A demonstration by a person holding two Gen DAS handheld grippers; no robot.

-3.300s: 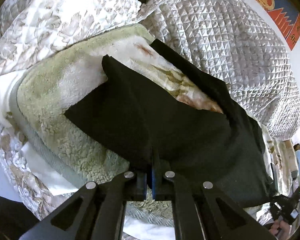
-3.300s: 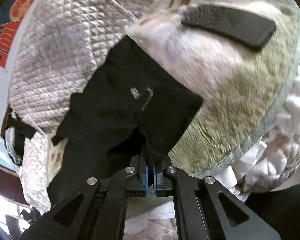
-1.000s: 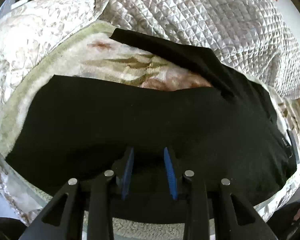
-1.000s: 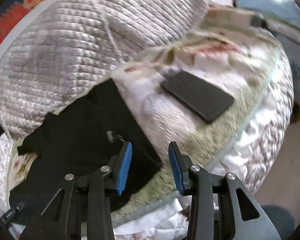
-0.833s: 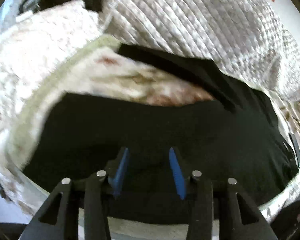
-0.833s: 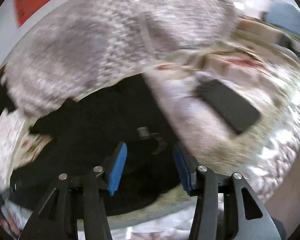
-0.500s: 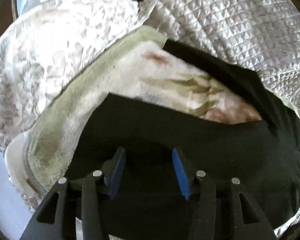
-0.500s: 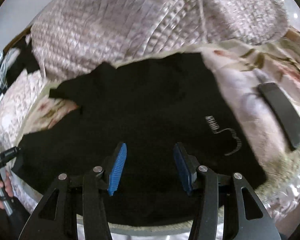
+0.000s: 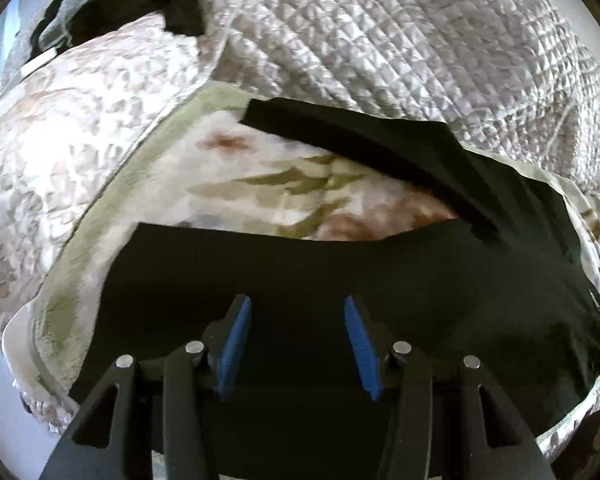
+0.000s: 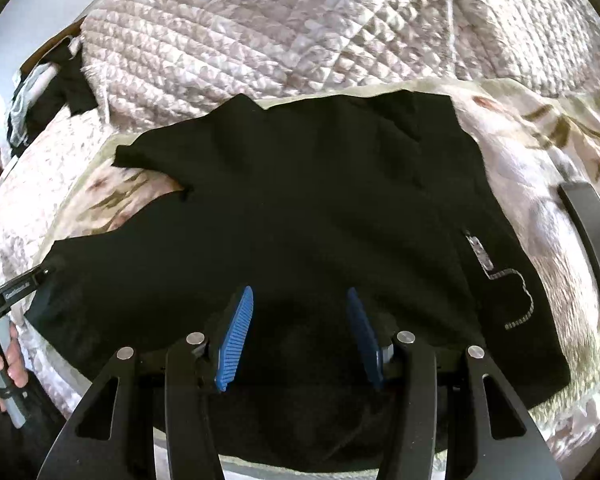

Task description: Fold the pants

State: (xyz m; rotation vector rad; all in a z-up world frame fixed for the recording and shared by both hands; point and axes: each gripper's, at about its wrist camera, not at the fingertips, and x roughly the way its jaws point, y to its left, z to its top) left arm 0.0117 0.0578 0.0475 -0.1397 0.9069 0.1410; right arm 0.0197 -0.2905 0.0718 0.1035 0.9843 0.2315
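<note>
The black pants [image 10: 300, 216] lie spread flat on a fleece floral blanket [image 9: 260, 176] on the bed, two legs splayed apart toward the left. They also show in the left wrist view [image 9: 340, 272]. A small white logo [image 10: 500, 280] marks their right part. My left gripper [image 9: 296, 332] is open and empty, just above the near leg. My right gripper [image 10: 298, 328] is open and empty, over the pants' near edge. The left gripper also shows at the left edge of the right wrist view [image 10: 16, 290], held by a hand.
A quilted grey comforter [image 9: 400, 48] is piled behind the pants. A dark flat phone-like slab [image 10: 592, 248] lies on the blanket to the right. Dark clothing [image 9: 140, 12] sits at the far left corner. The bed's near edge [image 9: 24, 360] drops off at the left.
Both grippers were shut on the pants earlier; they have let go and opened. The pants now lie spread flat. The right gripper has swung left over the pants; the left shifted slightly.
</note>
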